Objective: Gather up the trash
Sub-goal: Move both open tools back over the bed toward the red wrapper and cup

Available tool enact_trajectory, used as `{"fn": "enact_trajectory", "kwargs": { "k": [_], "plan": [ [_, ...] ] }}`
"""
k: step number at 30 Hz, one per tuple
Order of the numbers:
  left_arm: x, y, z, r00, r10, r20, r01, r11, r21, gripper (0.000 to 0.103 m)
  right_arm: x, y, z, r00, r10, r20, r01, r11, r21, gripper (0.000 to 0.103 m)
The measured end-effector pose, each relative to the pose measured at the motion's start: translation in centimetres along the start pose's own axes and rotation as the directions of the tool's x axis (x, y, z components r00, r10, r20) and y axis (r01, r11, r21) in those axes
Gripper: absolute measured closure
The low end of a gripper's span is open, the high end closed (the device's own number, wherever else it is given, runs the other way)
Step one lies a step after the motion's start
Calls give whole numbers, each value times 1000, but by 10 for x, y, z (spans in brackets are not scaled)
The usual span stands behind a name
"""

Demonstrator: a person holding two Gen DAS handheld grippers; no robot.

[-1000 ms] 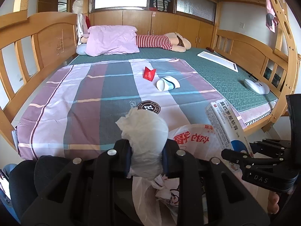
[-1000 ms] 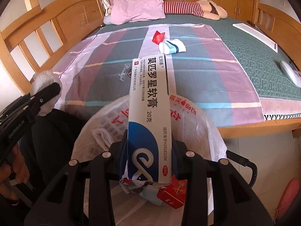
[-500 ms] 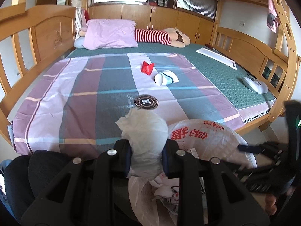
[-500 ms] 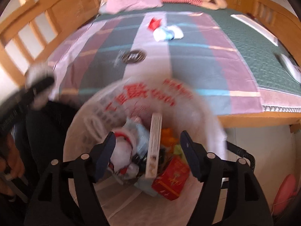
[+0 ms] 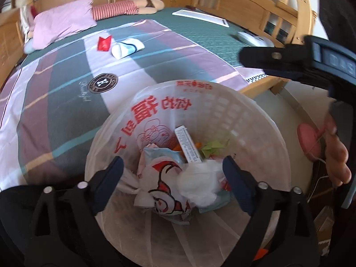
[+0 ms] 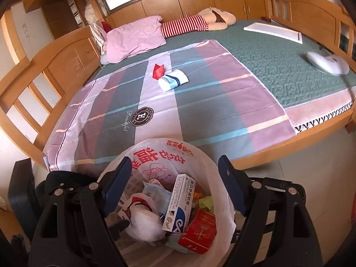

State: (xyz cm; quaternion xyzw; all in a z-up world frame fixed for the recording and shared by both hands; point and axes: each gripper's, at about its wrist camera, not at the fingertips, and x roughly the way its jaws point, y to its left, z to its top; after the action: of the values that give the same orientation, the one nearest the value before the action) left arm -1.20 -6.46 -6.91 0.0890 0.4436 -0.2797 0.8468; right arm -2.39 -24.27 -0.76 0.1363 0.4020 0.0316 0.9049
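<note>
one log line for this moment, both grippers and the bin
left gripper: opening, empty | right gripper: opening, empty | bin: crumpled tissue, ointment box inside

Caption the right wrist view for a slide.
Right gripper, jaws opening and empty, above the lined bin holding the ointment box; red wrapper remains on the bed.

We see the mouth of the lined trash bin (image 6: 224, 200) standing clear from above, though its floor is crowded: a crumpled white wad (image 5: 198, 187), a long ointment box (image 6: 178, 207) leaning upright and a red carton (image 6: 198, 231) leave little bare bottom. The wooden bed edge (image 6: 262, 155) stands just beyond the bin. On the striped sheet (image 6: 200, 102), only a red wrapper (image 6: 158, 70) and a white rolled packet (image 6: 173, 81) lie mid-bed, touching; the near half is bare. In the left view the right gripper (image 5: 278, 60) crosses above the bin's far-right side.
</note>
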Motion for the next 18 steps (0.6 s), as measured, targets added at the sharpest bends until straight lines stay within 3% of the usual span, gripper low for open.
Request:
{"fn": "enact_trajectory", "kwargs": {
  "k": [6,11,18],
  "plan": [
    [2,15,-1,1000,-4,-1,4,999,-54,9,13,-4,7,1000,18,-5,-18,999,45,24],
    [-3,58,9,998,-21,55,33,974,-224,7,28,0,31,999,45,-20,-44,997,62,20],
    [3,132,32,986,151,71,-111,912,-395,4,57,22,87,999,47,-15,-47,999,-5,18]
  ]
}}
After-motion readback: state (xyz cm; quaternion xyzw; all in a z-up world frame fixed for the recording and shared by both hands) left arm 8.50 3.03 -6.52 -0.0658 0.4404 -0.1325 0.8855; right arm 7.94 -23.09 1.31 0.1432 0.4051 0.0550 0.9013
